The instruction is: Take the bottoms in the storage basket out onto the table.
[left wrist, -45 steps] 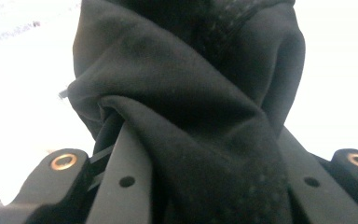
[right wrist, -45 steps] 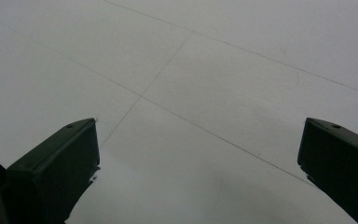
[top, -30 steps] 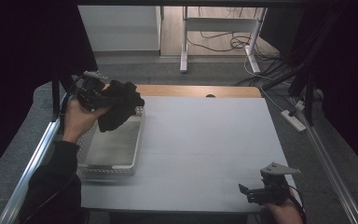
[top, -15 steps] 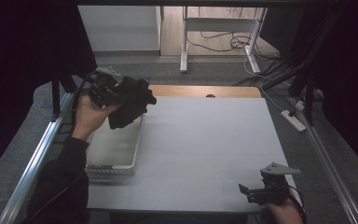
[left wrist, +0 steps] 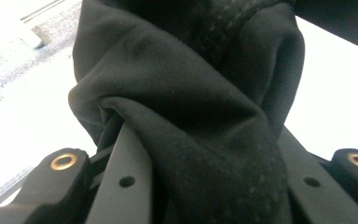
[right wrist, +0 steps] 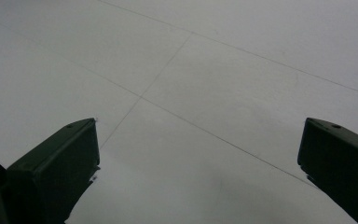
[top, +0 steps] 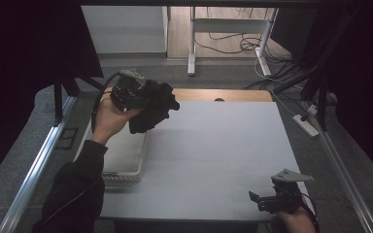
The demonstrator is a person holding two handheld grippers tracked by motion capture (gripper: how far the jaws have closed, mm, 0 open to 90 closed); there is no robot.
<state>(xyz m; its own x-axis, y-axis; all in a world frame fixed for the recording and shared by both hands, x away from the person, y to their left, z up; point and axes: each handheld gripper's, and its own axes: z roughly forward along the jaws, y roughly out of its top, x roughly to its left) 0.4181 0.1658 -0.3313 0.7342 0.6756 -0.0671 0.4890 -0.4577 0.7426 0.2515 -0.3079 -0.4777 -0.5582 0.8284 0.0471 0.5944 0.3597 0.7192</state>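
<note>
Black cloth up in the air, pinched by the left gripper

The left gripper (top: 135,95) has its jaws clamped on a bunched fold of the cloth (top: 154,106), holding it above the far end of the white tray (top: 126,165) at the table's (top: 223,145) left edge. In the left gripper view the fabric (left wrist: 191,116) wads up thick between the jaws and drapes over them, so I'd say it's soft, light and floppy: no breakage worries, but it'll sag and swing wherever it isn't held. Grabbing a thick bunch like this looks safer than a single thin edge, which could slide out. The right gripper (top: 272,199) sits near the table's front right corner, jaws wide apart, nothing between them.
</note>
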